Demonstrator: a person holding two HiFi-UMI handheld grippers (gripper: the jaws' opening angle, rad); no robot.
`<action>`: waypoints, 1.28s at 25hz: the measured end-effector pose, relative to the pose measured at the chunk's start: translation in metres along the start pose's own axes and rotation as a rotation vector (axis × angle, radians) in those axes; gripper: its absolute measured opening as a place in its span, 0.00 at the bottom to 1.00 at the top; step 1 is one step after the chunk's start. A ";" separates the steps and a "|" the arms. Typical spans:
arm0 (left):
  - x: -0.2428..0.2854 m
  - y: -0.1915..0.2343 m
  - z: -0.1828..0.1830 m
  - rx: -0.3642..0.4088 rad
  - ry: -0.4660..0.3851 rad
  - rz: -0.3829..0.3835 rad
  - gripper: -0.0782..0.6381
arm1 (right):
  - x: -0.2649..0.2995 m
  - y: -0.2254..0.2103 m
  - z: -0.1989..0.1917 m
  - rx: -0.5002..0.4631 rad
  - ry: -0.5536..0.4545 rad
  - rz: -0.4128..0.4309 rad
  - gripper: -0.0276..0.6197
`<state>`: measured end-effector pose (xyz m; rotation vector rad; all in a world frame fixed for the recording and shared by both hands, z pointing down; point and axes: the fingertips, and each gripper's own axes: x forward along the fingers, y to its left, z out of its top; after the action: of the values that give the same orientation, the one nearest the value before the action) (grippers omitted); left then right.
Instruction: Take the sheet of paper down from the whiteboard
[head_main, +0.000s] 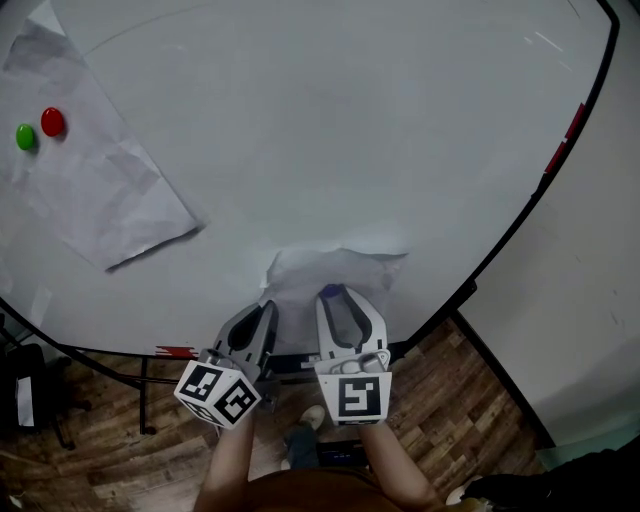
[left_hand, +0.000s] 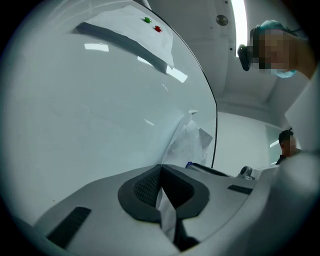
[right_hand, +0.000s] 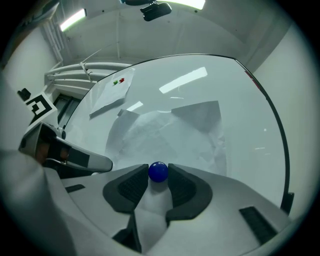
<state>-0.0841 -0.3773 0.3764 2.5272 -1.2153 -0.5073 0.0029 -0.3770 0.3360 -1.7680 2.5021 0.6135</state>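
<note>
A crumpled white sheet of paper (head_main: 340, 268) hangs low on the whiteboard (head_main: 350, 120). A blue ball magnet (head_main: 332, 291) sits on its lower part. My left gripper (head_main: 268, 306) is shut on the sheet's lower left edge. In the left gripper view a strip of paper (left_hand: 167, 212) is pinched between the dark pads (left_hand: 145, 187) of the left gripper (left_hand: 161, 172), and the sheet (left_hand: 187, 142) rises ahead. My right gripper (right_hand: 158, 176) stands open, with the blue magnet (right_hand: 158, 171) between its fingertips and the sheet (right_hand: 165, 131) behind.
A second sheet (head_main: 100, 190) is pinned at the board's upper left by a red magnet (head_main: 53, 122) and a green magnet (head_main: 25, 137). The board's dark frame (head_main: 500, 255) curves down the right. Wooden floor (head_main: 450, 410) lies below. A person (left_hand: 280, 45) shows in the left gripper view.
</note>
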 end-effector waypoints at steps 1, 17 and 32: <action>0.000 0.000 0.000 -0.007 -0.001 0.004 0.14 | 0.000 0.000 0.001 0.001 -0.008 0.008 0.25; -0.001 -0.002 -0.001 -0.074 0.003 0.027 0.14 | -0.027 0.003 -0.013 0.040 0.063 0.038 0.25; -0.008 0.000 -0.003 -0.059 0.008 0.049 0.14 | -0.035 -0.005 -0.021 0.079 0.053 0.009 0.25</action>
<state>-0.0876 -0.3706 0.3811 2.4416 -1.2382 -0.5133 0.0244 -0.3539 0.3615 -1.7694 2.5320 0.4675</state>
